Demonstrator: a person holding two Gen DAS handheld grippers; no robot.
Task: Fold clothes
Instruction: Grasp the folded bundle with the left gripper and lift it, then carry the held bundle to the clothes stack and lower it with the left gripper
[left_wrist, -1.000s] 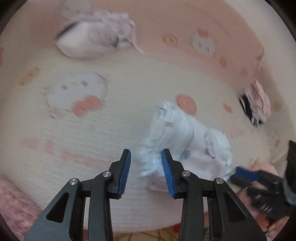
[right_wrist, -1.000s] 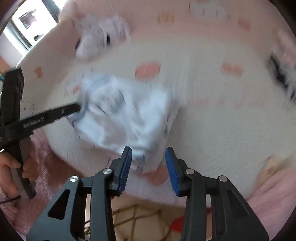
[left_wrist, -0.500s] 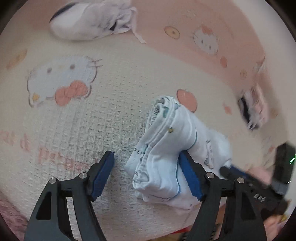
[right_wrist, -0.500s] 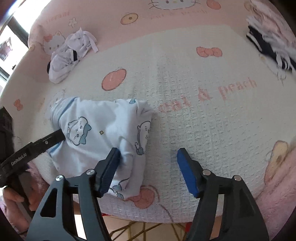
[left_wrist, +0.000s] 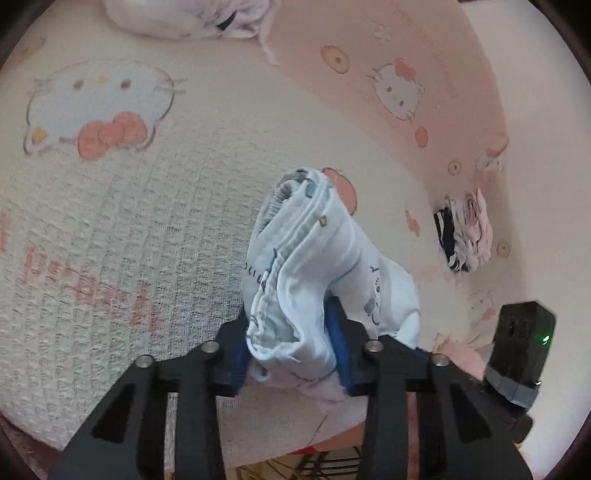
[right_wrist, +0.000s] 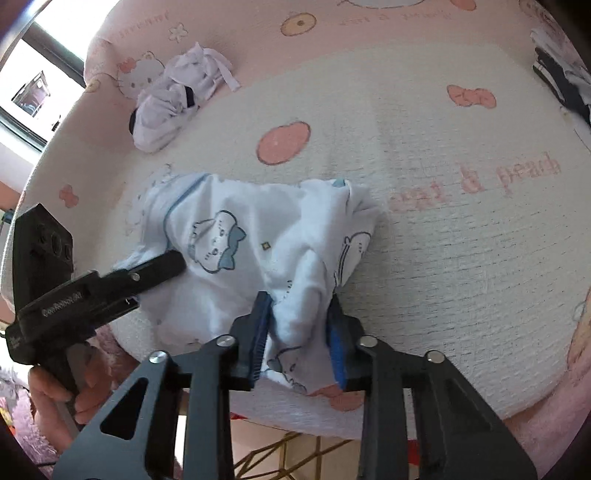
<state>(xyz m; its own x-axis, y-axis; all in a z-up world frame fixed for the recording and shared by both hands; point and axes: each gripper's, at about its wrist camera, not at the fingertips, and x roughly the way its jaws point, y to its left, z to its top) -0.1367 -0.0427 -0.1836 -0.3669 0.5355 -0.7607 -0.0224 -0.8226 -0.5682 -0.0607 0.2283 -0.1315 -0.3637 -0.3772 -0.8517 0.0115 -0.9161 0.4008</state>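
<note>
Both jaws have just closed, pinching the white garment (left_wrist: 314, 273) between them.

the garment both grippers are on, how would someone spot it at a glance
On the cream and pink cat-print blanket, look at the near edge. The pale blue garment there, printed with cartoon cats, is clamped by the left gripper and right gripper; the other bundles lie untouched, farther back.

A cream-and-pink cartoon blanket (right_wrist: 424, 229) carries a pale-blue printed garment (right_wrist: 258, 236) and two crumpled clothing heaps.
</note>
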